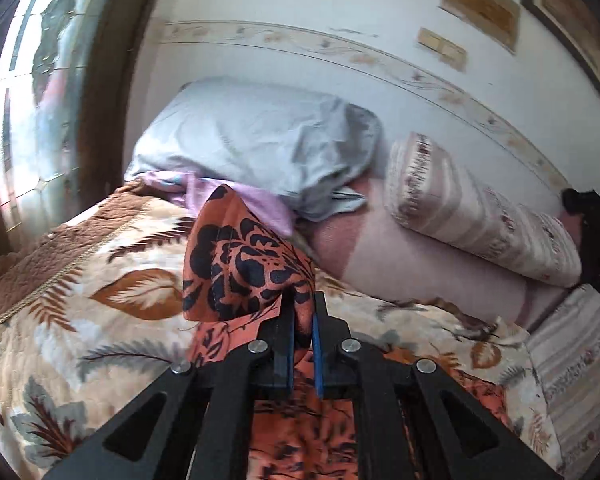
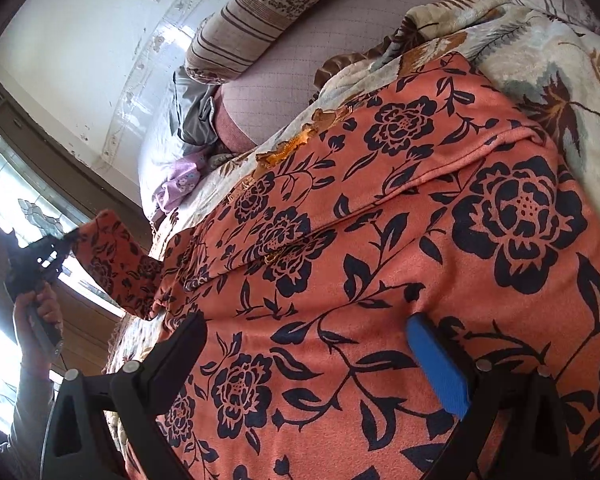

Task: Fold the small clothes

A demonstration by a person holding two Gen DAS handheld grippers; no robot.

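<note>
Left wrist view: left tongs are clamped on a corner of the garment, lifted at frame centre. Right tongs stand wide open, holding nothing, over the garment spread on the bed. Fabric looks thin, limp and light; grip hems or corners.

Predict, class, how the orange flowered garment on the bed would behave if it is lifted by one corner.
The orange flowered garment is probably floppy: the corner pinched in the left gripper droops in soft folds. It likely weighs little, since a small pinch raises it. It may drag rather than slide, as it lies creased on the quilted bedspread.
</note>
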